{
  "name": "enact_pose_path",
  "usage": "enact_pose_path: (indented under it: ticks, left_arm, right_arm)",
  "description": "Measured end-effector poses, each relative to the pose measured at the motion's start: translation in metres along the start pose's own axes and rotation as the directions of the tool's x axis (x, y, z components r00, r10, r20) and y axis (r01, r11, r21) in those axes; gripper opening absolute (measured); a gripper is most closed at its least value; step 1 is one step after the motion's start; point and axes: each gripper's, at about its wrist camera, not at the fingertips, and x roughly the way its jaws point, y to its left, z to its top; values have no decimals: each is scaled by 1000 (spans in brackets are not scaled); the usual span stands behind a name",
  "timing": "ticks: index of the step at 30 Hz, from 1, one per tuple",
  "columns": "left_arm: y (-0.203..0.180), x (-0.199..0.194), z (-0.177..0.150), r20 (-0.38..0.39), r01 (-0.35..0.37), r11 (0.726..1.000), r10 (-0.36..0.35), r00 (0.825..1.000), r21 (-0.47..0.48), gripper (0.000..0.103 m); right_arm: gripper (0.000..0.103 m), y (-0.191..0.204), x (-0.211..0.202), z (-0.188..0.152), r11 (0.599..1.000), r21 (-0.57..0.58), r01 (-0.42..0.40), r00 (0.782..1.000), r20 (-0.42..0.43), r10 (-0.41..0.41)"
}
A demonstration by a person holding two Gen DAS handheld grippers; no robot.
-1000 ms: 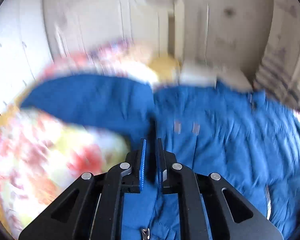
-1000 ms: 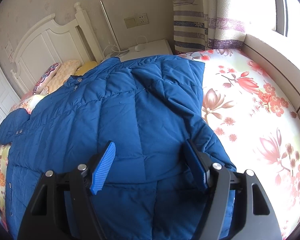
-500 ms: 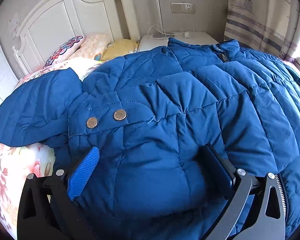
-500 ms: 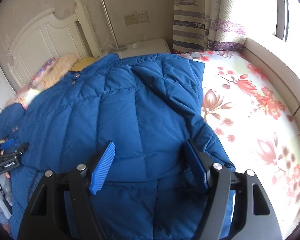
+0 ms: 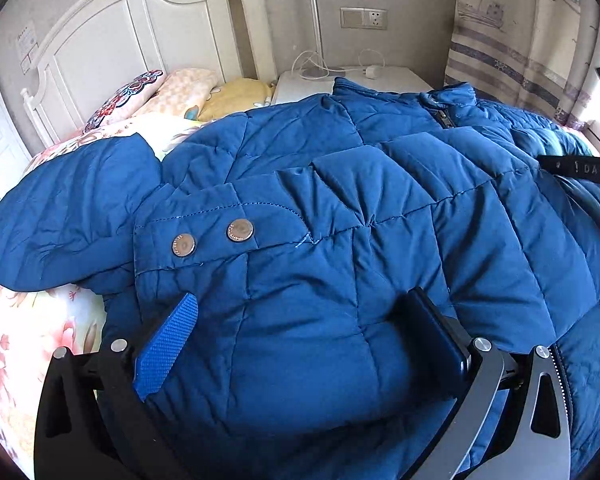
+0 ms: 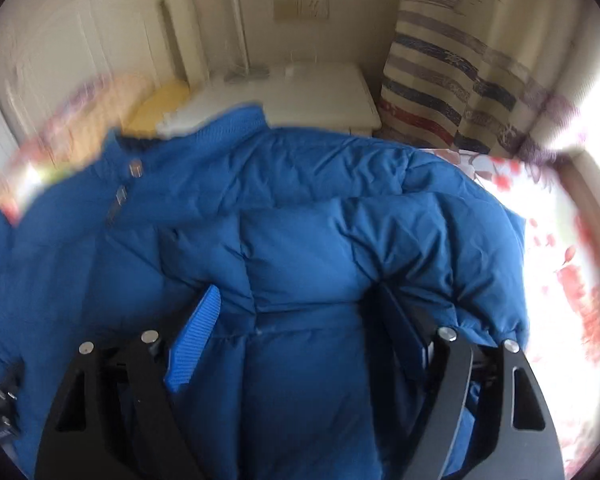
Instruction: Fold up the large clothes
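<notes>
Lying on the floral bed (image 5: 28,332): one blue quilted jacket (image 5: 340,240), spread out and reaching toward the headboard (image 5: 112,40)
Showing on the jacket flap: two metal snaps (image 5: 240,230)
Sitting by the headboard: three pillows (image 5: 180,92)
Reading on the black part at right: "DAS", partly cut off
Left gripper (image 5: 312,328): standing wide apart over the padding, gripping nothing
Right gripper (image 6: 300,320): jaws opening, jacket fabric bulging between them; view blurred
</notes>
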Motion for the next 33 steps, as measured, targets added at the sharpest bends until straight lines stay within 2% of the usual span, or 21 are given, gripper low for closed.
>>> enact_pose_path:
  ticks: [2, 4, 6, 8, 9, 11, 12, 14, 15, 16, 18, 21, 22, 26, 27, 28, 30, 32, 33]
  left_arm:
    - [0, 0, -1, 0, 2, 1000, -2, 1000, -1, 99]
    - [0, 0, 0, -1, 4, 1000, -4, 1000, -3, 99]
    - [1, -1, 0, 3, 8, 1000, -8, 1000, -7, 99]
    - [5, -5, -1, 23, 29, 999, -28, 999, -24, 99]
    - [11, -10, -2, 47, 60, 997, -57, 997, -54, 99]
    - [28, -19, -2, 83, 107, 986, -97, 992, -126, 99]
    - [41, -25, -1, 102, 131, 975, -114, 988, -177, 99]
    - [85, -50, -1, 171, 160, 934, -110, 979, -320, 99]
    - [109, -63, -3, 201, 161, 908, -88, 976, -387, 99]
    - [141, -77, -7, 229, 165, 866, -61, 971, -471, 99]
    - [213, -96, -24, 274, 199, 756, -27, 961, -624, 99]
    - [297, -102, -52, 267, 199, 606, 24, 963, -771, 99]
    - [332, -100, -65, 255, 198, 535, 34, 966, -821, 99]
    - [422, -79, -96, 242, 214, 329, 46, 969, -920, 90]
    - [433, -73, -97, 245, 221, 310, 37, 969, -925, 87]
    - [448, -64, -94, 256, 234, 306, 34, 966, -923, 86]
    - [463, -53, -86, 265, 235, 317, 52, 963, -919, 81]
    - [468, -44, -79, 289, 264, 312, 38, 956, -913, 55]
    - [467, -39, -78, 317, 301, 298, 4, 949, -906, 30]
  right_arm:
    - [79, -1, -15, -3, 999, 32, 40, 999, -2, -40]
    - [80, 1, -43, -13, 998, 58, 35, 997, 71, -39]
    - [82, 6, -73, -35, 998, 43, 50, 990, 129, -56]
    - [87, 16, -83, -56, 998, -11, 59, 990, 131, -57]
    - [91, 22, -79, -67, 996, -53, 68, 992, 109, -62]
    - [92, 31, -56, -86, 983, -142, 117, 993, 28, -114]
    - [92, 32, -58, -86, 983, -131, 126, 992, 37, -122]
    - [92, 34, -68, -80, 981, -100, 166, 986, 50, -162]
    - [92, 35, -75, -79, 982, -87, 166, 984, 81, -159]
    - [92, 37, -82, -80, 986, -81, 148, 984, 115, -138]
    - [92, 40, -82, -85, 989, -99, 112, 987, 127, -99]
    - [92, 35, -58, -89, 991, -84, 101, 994, 55, -97]
    - [92, 33, -59, -87, 992, -73, 103, 993, 68, -98]
    - [92, 30, -58, -84, 994, -67, 90, 994, 64, -85]
    - [92, 30, -57, -84, 994, -67, 88, 994, 64, -84]
    - [92, 30, -58, -85, 994, -67, 87, 994, 65, -83]
    - [92, 28, -57, -83, 994, -66, 82, 995, 66, -77]
    - [92, 29, -60, -87, 996, -60, 72, 995, 72, -67]
    - [92, 29, -62, -87, 997, -55, 62, 995, 77, -58]
